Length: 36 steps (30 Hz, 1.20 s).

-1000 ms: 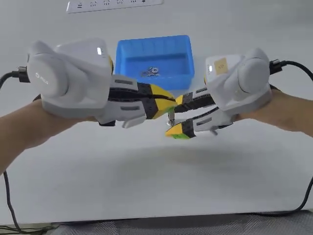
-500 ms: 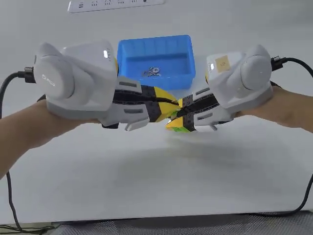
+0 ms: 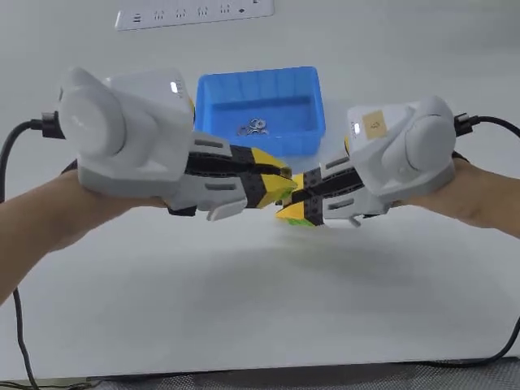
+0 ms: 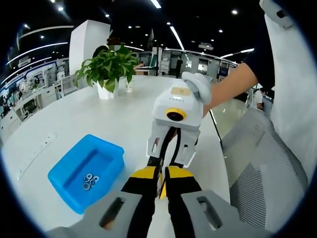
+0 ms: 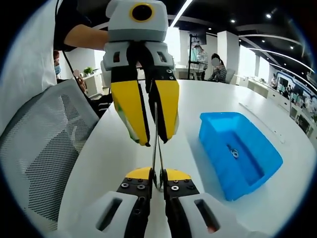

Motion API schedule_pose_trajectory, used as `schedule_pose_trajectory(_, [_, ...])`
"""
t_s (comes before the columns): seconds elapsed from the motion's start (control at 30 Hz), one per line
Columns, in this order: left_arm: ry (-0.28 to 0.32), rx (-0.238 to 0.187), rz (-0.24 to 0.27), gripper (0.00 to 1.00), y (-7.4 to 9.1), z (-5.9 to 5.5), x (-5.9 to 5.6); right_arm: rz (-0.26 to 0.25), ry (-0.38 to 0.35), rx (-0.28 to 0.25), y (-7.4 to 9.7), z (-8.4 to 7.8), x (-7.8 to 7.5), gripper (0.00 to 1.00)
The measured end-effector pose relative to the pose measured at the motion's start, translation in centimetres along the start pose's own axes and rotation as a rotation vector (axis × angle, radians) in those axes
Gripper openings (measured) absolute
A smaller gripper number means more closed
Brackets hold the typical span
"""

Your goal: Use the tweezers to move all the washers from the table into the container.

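Tweezers (image 5: 157, 148) aloft; washers (image 3: 253, 127), perhaps five, in blue container (image 3: 284, 145)

White left gripper (image 3: 284, 177), white right gripper (image 3: 286, 210), yellow-black fingers (image 3: 264, 159), black cables (image 3: 16, 140)

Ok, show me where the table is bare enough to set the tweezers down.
Widest bare patch: the tabletop between the tools and the near edge. Also bare: either side of the blue container, up to the power strip. Crowded: the middle, where left tool and right tool meet on the tweezers.
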<state>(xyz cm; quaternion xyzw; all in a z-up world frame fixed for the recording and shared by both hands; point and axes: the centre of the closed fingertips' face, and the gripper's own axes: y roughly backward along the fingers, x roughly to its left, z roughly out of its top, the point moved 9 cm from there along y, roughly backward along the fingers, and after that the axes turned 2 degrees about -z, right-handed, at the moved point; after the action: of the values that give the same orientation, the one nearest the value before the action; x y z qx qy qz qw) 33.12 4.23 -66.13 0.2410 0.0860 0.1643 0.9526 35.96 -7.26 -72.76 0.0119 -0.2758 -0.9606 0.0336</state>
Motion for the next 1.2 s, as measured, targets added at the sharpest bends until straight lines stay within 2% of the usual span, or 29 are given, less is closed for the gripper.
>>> schedule_pose_trajectory(0.1, [-0.009,0.017,0.003,0.12,0.1,-0.1,0.0,-0.010,0.007,0.006,0.0,0.1,0.0,0.09])
schedule_pose_trajectory(0.23, [-0.004,0.015,0.008,0.18,0.5,-0.1,-0.2,-0.022,0.019,0.015,0.2,0.2,0.0,0.09])
schedule_pose_trajectory(0.37, [-0.010,0.024,0.024,0.20,0.8,-0.1,-0.2,-0.033,0.025,0.010,0.4,0.6,0.1,0.09])
schedule_pose_trajectory(0.47, [-0.041,0.035,0.066,0.22,1.3,-0.1,-0.4,-0.041,0.023,0.002,0.6,1.0,0.2,0.09])
schedule_pose_trajectory(0.63, [-0.018,0.034,0.094,0.29,2.5,-0.4,-0.8,-0.044,0.033,-0.001,1.0,1.9,0.5,0.09])
schedule_pose_trajectory(0.73, [-0.048,0.039,0.135,0.30,3.5,-0.7,-1.0,-0.045,0.040,-0.008,1.3,2.5,0.6,0.09])
schedule_pose_trajectory(0.87, [-0.028,0.042,0.162,0.36,4.9,-1.3,-1.5,-0.053,0.043,-0.031,1.8,3.6,0.6,0.09])
schedule_pose_trajectory(1.0, [-0.045,0.059,0.254,0.44,6.5,-1.9,-1.7,-0.066,0.050,-0.045,2.3,4.7,0.5,0.09])
schedule_pose_trajectory(1.13, [-0.008,0.046,0.267,0.52,7.5,-2.4,-2.1,-0.074,0.073,-0.047,2.9,5.9,0.2,0.09])
schedule_pose_trajectory(1.2, [0.000,0.085,0.266,0.55,7.9,-2.9,-2.3,-0.079,0.085,-0.047,3.2,6.5,0.0,0.09])
